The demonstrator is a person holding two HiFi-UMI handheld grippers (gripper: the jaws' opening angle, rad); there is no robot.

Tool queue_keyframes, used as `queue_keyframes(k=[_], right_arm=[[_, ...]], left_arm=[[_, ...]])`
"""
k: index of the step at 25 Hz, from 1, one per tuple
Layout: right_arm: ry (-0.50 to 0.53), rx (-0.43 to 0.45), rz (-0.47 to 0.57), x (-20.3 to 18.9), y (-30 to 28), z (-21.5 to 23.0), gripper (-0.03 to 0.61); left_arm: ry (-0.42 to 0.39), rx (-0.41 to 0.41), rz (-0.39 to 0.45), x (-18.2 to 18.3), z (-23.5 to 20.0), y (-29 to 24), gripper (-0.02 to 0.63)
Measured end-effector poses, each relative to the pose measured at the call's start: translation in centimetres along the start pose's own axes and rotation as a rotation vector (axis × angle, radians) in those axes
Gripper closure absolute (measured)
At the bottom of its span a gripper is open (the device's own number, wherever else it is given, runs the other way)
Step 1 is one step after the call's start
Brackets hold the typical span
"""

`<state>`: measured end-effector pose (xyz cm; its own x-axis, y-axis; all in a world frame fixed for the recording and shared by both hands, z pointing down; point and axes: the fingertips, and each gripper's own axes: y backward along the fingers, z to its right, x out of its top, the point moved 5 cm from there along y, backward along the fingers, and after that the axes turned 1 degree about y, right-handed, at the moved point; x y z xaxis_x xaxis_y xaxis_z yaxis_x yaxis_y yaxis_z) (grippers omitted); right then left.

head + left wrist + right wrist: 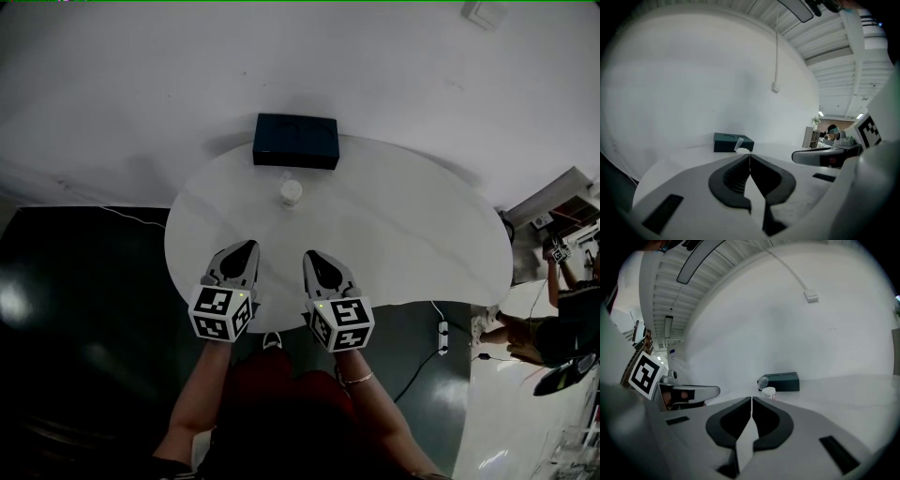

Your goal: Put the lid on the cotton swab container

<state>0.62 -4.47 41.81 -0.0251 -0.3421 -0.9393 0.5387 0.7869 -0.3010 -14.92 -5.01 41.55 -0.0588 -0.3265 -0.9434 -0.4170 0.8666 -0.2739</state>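
Ahead of my left gripper (247,249) and right gripper (310,258), both clenched empty: cotton swab container (292,192), lid (763,382) raised. Risk: my clumsy nudge could topple it.

Dark blue box (295,141) at far edge of round white table (422,234); power strip (443,332) on floor (75,309)

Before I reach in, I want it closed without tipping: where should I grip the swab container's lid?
Take the lid by its raised free edge, probably with the left gripper from the left: it stands tilted up at the left of the container, apparently hinged at the rim.
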Motion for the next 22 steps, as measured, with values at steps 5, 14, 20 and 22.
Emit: queue_keyframes(k=[5, 14, 20, 22], right_arm=[[-0.007, -0.022, 0.001, 0.5, -1.5, 0.1, 0.563], [-0.014, -0.047, 0.006, 0.9, -3.5, 0.6, 0.563], [0.013, -0.061, -0.037, 0.6, -4.3, 0.7, 0.561], [0.012, -0.063, -0.044, 0.6, -4.5, 0.7, 0.561]], left_arm=[[-0.002, -0.038, -0.009, 0.4, -0.9, -1.3, 0.589], [-0.018, -0.074, -0.015, 0.9, -2.1, -3.1, 0.589], [-0.017, -0.082, -0.020, 1.2, -2.5, -3.6, 0.589], [-0.016, -0.083, -0.020, 1.3, -2.6, -3.6, 0.589]])
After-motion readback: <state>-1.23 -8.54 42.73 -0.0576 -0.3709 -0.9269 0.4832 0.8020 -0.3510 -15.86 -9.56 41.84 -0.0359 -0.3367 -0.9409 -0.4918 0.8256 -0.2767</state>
